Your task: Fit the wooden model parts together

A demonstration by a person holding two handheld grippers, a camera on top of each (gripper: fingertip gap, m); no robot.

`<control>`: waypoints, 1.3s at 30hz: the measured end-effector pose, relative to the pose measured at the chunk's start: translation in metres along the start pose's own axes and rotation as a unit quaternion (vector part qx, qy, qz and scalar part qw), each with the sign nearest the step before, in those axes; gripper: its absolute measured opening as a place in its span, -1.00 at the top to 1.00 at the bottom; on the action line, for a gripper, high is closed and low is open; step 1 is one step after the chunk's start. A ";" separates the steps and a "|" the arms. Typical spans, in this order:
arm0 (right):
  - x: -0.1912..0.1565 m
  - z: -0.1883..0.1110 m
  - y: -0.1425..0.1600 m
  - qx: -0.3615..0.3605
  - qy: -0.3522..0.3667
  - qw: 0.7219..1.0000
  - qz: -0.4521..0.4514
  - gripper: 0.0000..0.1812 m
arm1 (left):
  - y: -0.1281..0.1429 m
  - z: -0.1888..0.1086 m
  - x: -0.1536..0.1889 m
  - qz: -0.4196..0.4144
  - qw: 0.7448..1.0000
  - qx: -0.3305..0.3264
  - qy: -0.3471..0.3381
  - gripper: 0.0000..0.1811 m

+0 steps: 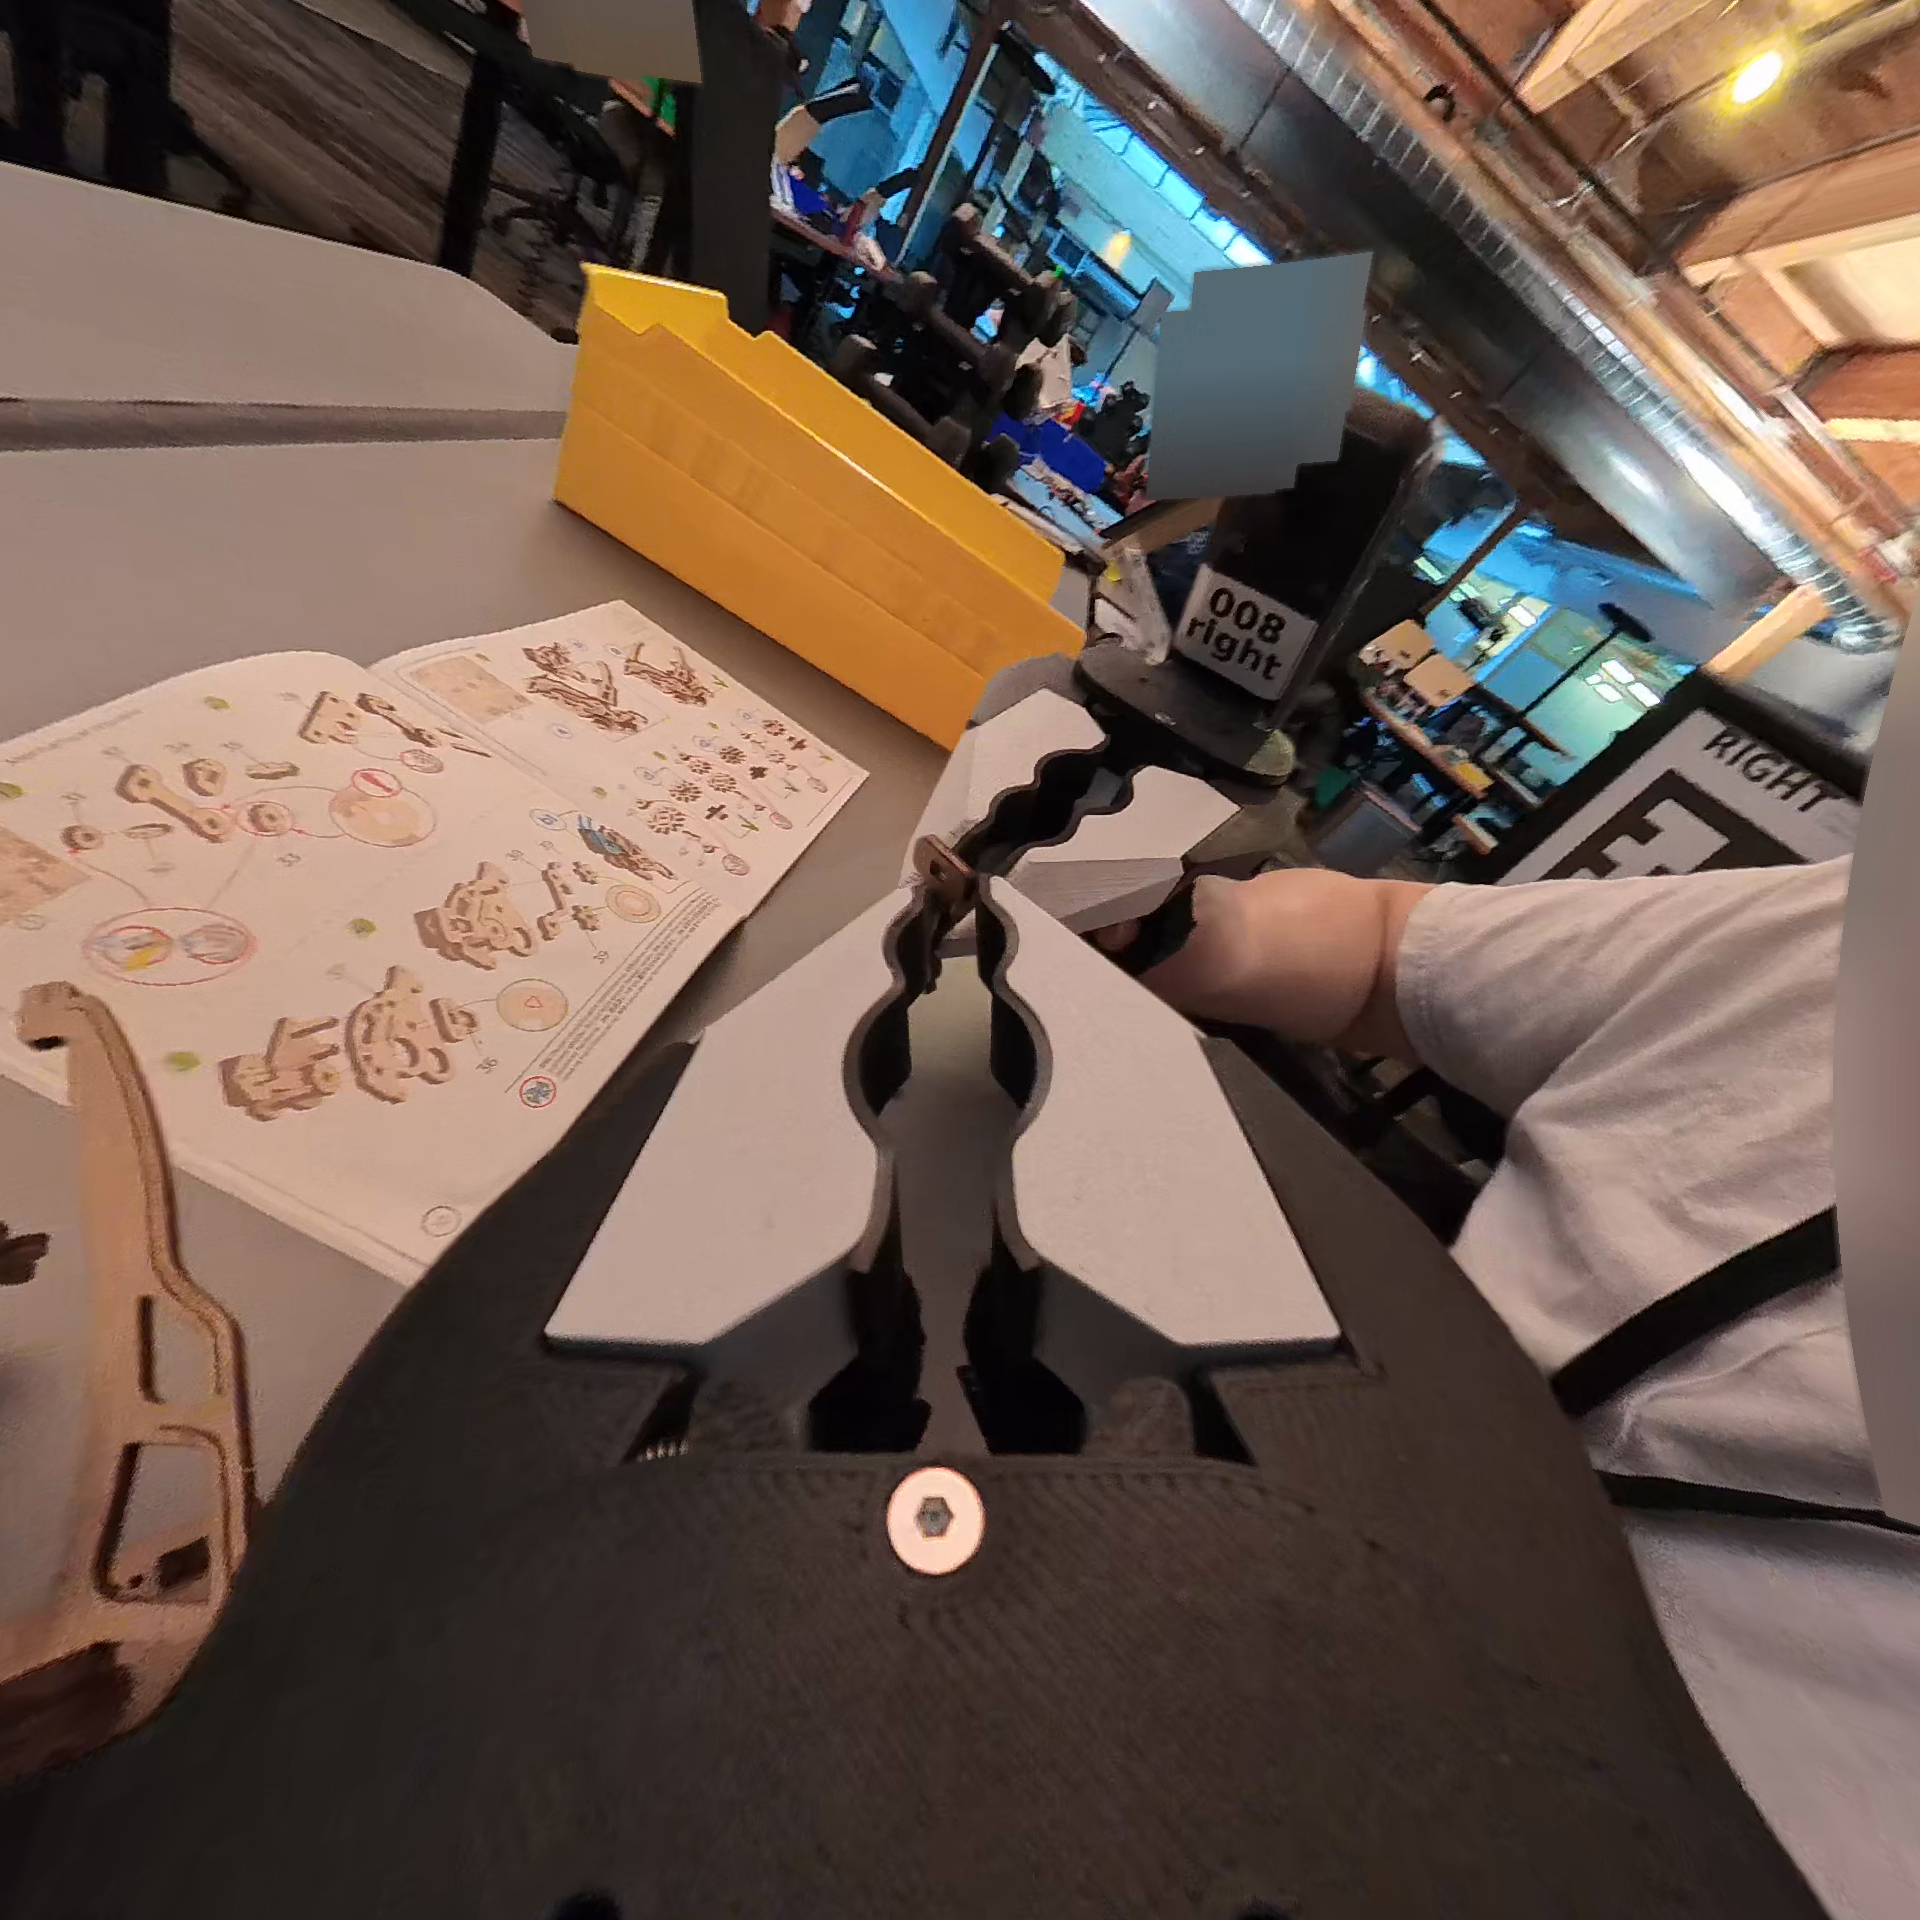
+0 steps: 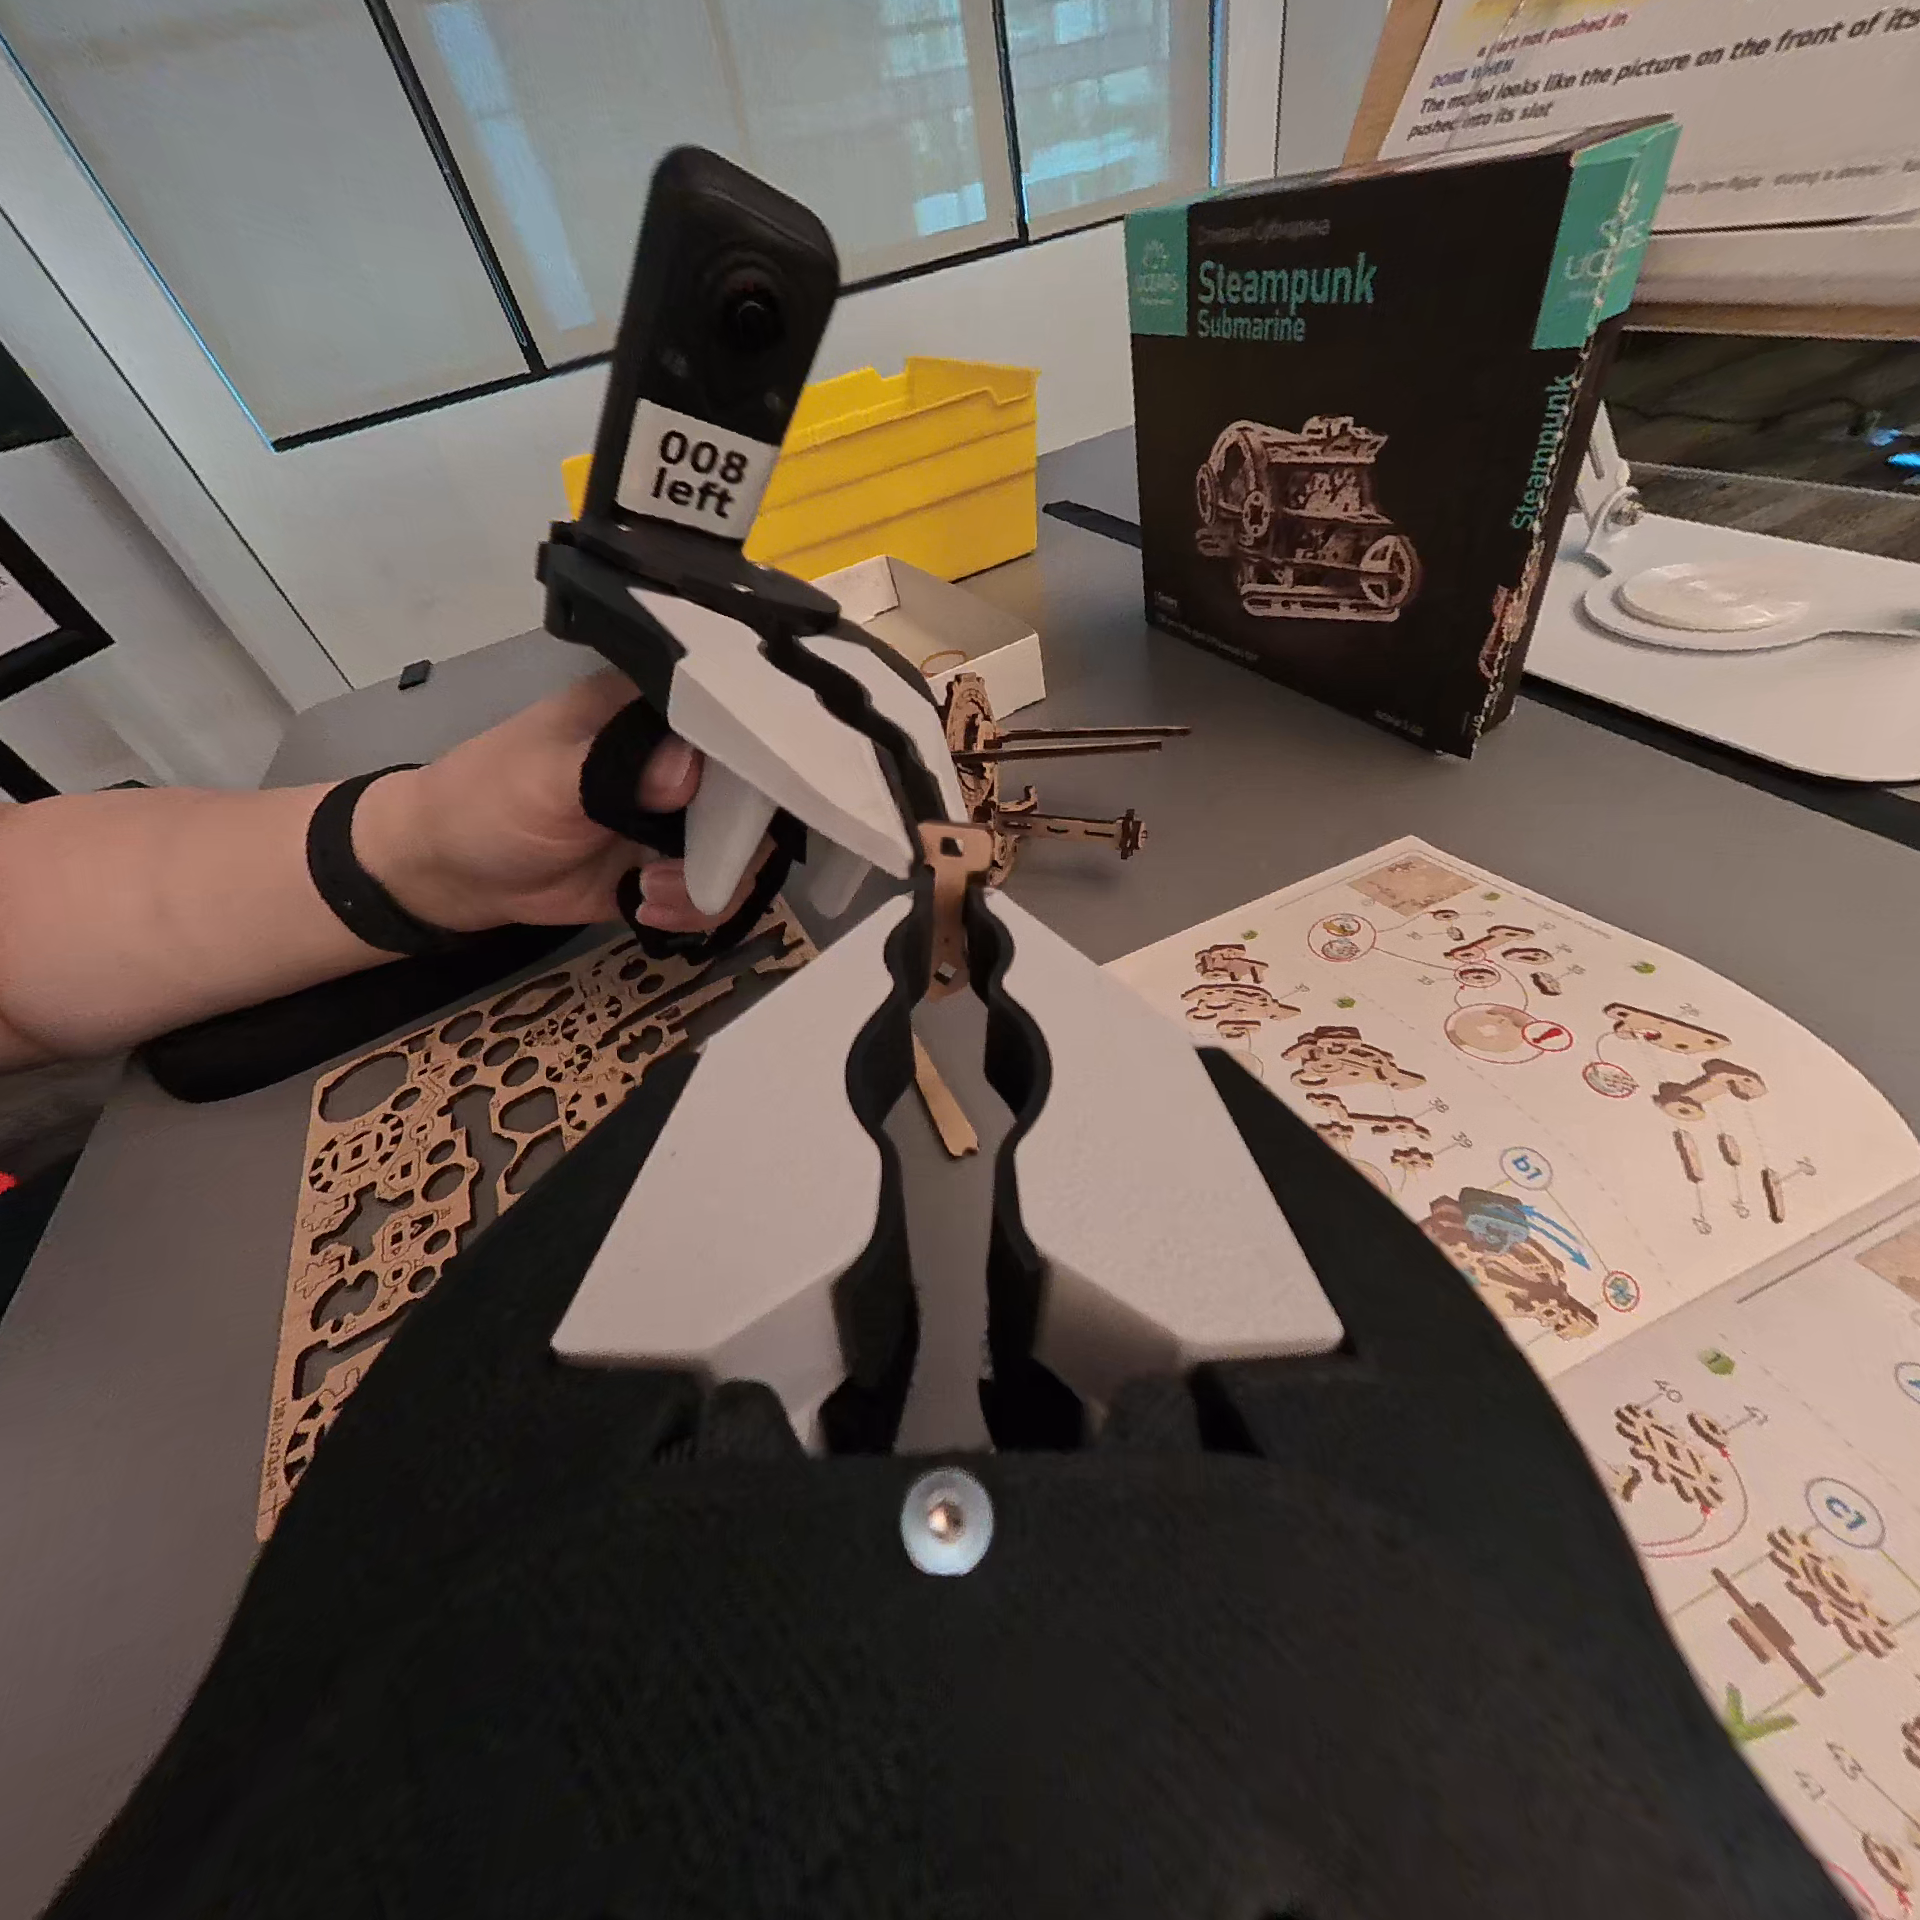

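Note:
My left gripper [image 1: 951,894] and my right gripper [image 2: 940,914] meet tip to tip above the grey table. Both are shut on a small thin wooden part [image 2: 951,847]. In the right wrist view the part runs as a narrow strip down between my right fingers, its lower end hanging free. The left gripper [image 2: 914,850] pinches its top end from the upper left. In the left wrist view only a small brown tab of the part [image 1: 938,864] shows between the tips, with the right gripper [image 1: 971,857] coming in from the upper right. I cannot tell whether it is one piece or two.
A partly built wooden model [image 2: 987,769] with protruding rods stands behind the grippers. A punched-out wooden sheet [image 2: 468,1091] lies left, an open instruction booklet [image 2: 1507,1091] right. A yellow bin [image 2: 904,468], a small white box [image 2: 956,623] and the model's box [image 2: 1351,436] stand behind. A wooden frame piece [image 1: 135,1299] lies nearby. Less than 4 cm separates the two grippers' tips.

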State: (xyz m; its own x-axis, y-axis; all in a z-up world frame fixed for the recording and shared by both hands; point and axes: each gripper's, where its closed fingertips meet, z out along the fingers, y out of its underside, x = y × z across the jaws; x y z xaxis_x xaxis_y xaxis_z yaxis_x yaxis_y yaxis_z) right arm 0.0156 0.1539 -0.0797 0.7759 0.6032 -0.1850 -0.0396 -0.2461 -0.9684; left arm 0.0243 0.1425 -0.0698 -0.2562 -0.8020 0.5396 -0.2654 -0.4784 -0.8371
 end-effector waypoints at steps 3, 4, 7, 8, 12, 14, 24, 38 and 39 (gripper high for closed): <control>0.002 0.002 0.004 -0.010 0.010 1.000 0.003 0.96 | 0.002 0.001 -0.004 0.011 0.999 -0.009 -0.030 0.93; 0.001 0.002 0.004 -0.011 0.010 1.000 0.004 0.96 | 0.000 0.001 -0.004 0.013 0.999 -0.005 -0.037 0.91; 0.001 0.003 0.005 -0.013 0.011 1.000 -0.002 0.96 | 0.000 0.001 -0.004 0.020 0.998 -0.005 -0.055 0.94; 0.002 0.003 0.005 -0.013 0.013 1.000 0.000 0.96 | 0.001 0.001 -0.006 0.028 0.997 -0.008 -0.065 0.95; 0.004 0.004 0.007 -0.013 0.011 1.000 0.013 0.96 | 0.002 0.000 -0.010 0.061 0.992 -0.024 -0.104 1.00; 0.004 0.004 0.008 -0.015 0.010 1.000 0.016 0.96 | 0.003 0.000 -0.011 0.070 0.991 -0.029 -0.114 1.00; 0.004 0.006 0.009 -0.015 0.012 1.000 0.009 0.96 | 0.004 -0.001 -0.013 0.029 0.993 -0.024 -0.113 1.00; 0.084 -0.031 -0.021 -0.041 0.203 0.974 -0.092 0.96 | -0.008 -0.090 -0.098 0.188 0.830 -0.134 -0.509 0.76; 0.088 -0.035 -0.025 -0.051 0.221 0.968 -0.109 0.96 | -0.008 -0.090 -0.098 0.193 0.826 -0.133 -0.513 0.77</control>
State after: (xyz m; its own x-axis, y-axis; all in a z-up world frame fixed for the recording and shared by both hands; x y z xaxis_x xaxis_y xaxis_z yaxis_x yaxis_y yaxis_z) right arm 0.1069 0.1864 -0.0664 0.9536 0.2704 0.1322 0.1989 -0.2365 -0.9511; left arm -0.0323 0.2575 -0.1075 0.5175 -0.8222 -0.2371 -0.5771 -0.1308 -0.8061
